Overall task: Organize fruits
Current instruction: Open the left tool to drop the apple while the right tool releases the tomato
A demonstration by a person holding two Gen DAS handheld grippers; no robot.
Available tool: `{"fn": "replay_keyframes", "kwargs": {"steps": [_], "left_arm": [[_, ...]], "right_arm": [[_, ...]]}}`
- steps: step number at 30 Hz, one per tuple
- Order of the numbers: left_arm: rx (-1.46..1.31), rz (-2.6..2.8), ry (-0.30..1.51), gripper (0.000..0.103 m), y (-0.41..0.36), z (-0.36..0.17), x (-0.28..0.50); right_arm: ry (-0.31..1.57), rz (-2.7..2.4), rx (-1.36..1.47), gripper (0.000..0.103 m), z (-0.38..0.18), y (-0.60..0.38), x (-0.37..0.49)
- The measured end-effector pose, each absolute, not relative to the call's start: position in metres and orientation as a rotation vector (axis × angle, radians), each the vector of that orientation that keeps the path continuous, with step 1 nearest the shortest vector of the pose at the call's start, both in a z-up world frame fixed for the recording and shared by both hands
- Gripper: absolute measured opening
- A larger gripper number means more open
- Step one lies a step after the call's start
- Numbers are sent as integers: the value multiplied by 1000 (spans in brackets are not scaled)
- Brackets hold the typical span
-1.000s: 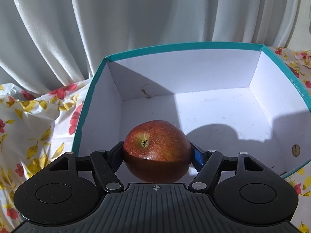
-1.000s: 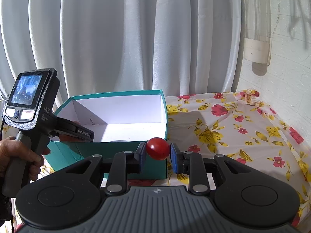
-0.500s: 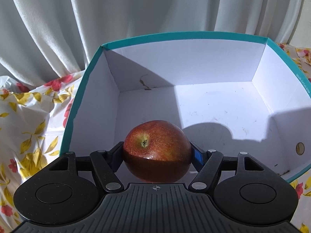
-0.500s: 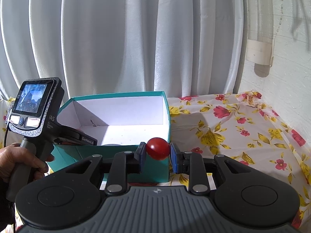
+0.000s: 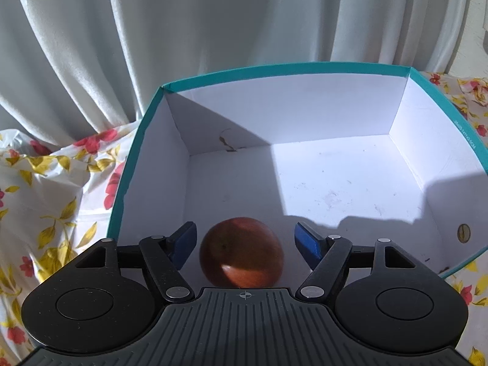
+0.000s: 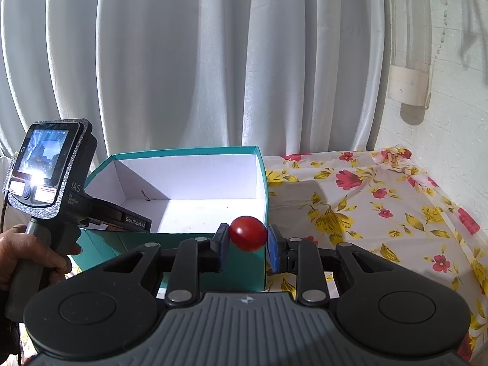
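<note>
While we're peering down the left hand-held gripper (image 5: 244, 241), its jaws sit apart with clear gaps on both sides of the apple (image 5: 241, 251), so nothing is pinching it. That apple is inside the teal box (image 5: 283, 71), low against the box's near wall and toward its left side, sitting in shadow; we can't quite tell if it's fully resting on the box floor, since the gripper body hides its underside. Sunlight hits the white floor further toward the box's back right corner.

Over on the other side, our right hand-held gripper (image 6: 247, 245) is clamped on a small red tomato (image 6: 248, 233), blue pads (image 6: 276, 251) pressing it from both sides. It hangs outside the box, just in front of the box's near right corner. From this view we also see a person's hand (image 6: 27, 256) wrapped around the grip of the left unit, whose little screen (image 6: 42, 152) glows to the left of the box, with its front reaching over the box's left edge.

Flowery tablecloth (image 6: 381, 213) covers the surface to the right of the box, and white curtains (image 6: 198, 61) hang right behind the box.
</note>
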State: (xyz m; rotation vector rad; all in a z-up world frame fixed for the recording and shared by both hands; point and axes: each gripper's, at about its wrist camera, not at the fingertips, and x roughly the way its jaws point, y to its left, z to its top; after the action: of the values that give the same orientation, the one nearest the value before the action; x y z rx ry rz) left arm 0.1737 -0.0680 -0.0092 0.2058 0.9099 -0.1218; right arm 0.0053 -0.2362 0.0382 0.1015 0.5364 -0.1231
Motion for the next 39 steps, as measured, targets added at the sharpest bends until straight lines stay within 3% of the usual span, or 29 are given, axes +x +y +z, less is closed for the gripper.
{"fn": "replay_keyframes", "kwargs": {"steps": [4, 10, 39], "left_arm": [[179, -111, 840, 90, -58, 13, 156], [101, -116, 765, 96, -37, 48, 126], [57, -98, 719, 98, -3, 64, 55]], "right_arm": [[547, -131, 92, 26, 38, -237, 13], [566, -153, 58, 26, 39, -236, 31], [615, -77, 13, 26, 13, -212, 102]]}}
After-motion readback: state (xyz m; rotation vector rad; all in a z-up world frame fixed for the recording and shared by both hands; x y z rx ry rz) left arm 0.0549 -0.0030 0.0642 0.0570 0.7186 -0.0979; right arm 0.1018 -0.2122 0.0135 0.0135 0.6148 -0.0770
